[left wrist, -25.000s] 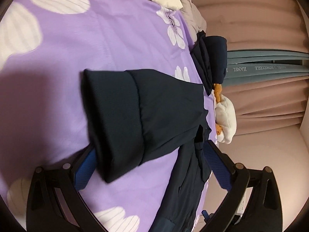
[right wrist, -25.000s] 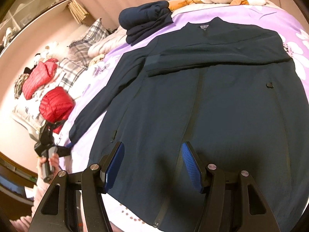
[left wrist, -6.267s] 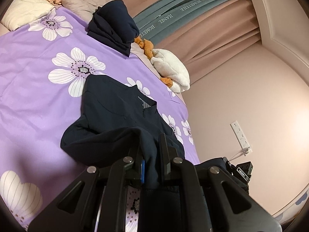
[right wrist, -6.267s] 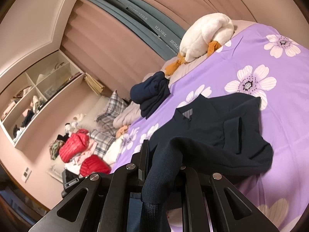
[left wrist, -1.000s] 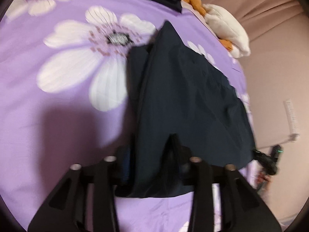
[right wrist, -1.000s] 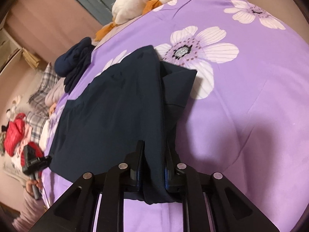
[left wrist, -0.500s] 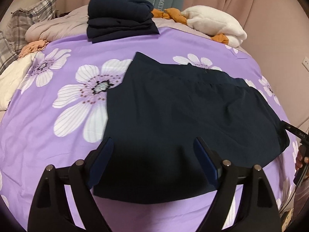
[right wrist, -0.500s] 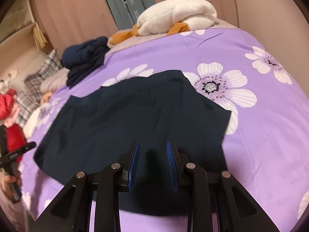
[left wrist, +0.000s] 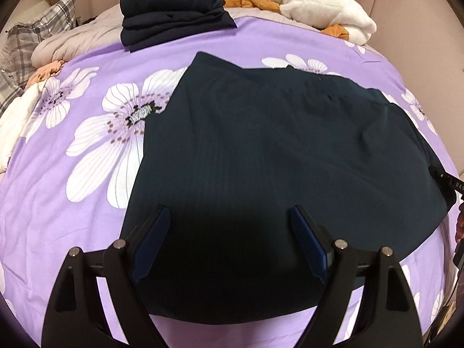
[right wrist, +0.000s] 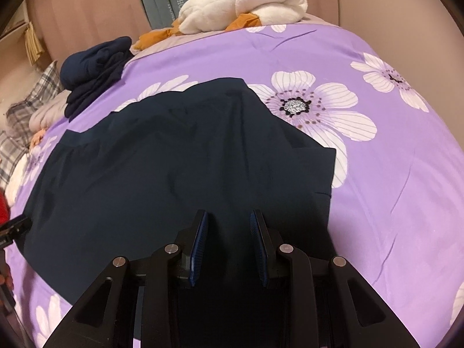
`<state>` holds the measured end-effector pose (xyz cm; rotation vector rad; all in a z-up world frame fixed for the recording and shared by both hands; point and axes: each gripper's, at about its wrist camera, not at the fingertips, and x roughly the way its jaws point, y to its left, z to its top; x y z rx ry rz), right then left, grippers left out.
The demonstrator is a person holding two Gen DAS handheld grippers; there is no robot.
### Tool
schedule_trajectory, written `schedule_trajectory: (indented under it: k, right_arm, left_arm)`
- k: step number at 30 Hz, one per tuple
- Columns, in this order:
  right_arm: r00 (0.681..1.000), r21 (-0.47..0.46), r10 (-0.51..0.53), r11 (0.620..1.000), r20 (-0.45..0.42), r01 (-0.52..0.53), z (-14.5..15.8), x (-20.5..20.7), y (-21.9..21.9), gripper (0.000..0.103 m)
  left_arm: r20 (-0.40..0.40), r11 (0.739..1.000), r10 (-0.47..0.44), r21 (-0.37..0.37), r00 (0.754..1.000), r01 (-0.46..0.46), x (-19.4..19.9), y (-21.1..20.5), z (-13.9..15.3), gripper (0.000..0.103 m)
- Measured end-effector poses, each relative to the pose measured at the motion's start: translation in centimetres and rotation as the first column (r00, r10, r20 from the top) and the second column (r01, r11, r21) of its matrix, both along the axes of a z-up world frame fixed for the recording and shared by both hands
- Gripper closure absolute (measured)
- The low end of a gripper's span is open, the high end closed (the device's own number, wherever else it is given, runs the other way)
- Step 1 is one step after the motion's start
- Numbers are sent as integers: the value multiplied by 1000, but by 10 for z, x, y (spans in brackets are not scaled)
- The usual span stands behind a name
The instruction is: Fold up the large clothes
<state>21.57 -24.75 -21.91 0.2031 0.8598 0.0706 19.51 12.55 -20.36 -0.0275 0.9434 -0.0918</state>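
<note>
My left gripper (left wrist: pixel 229 229) sits at the bottom of its frame with its jaws spread wide and nothing between the blue pads (left wrist: pixel 150 240); the cloth lies flat under them, not pinched. My right gripper (right wrist: pixel 229 232) also fills the bottom centre of its frame, its jaws a narrow gap apart, and I see no cloth caught between them. Just past both tools the dark navy garment (left wrist: pixel 275 174) lies folded flat in the middle of the purple flowered bedspread (left wrist: pixel 58 174), its near edge at the lower part of each frame. Further out, a stack of folded dark clothes (left wrist: pixel 174 8) rests at the top of the left view, beside a white and orange plush toy (left wrist: pixel 319 14) at upper right. A plaid pillow (left wrist: pixel 37 32) lies at upper left, pink curtains (right wrist: pixel 87 8) behind.
</note>
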Motion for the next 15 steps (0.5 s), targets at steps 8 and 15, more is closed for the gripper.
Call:
schedule_trajectory:
  k: [8, 15]
  right_arm:
    - [999, 77, -42, 996, -19, 43, 9, -12, -15, 74]
    - [999, 65, -39, 997, -37, 41, -7, -17, -21, 74]
  left_arm:
    - [-9, 1000, -7, -4, 1000, 7, -5, 1, 0, 18]
    - [-17, 1000, 2, -8, 1000, -2, -7, 0, -11, 14]
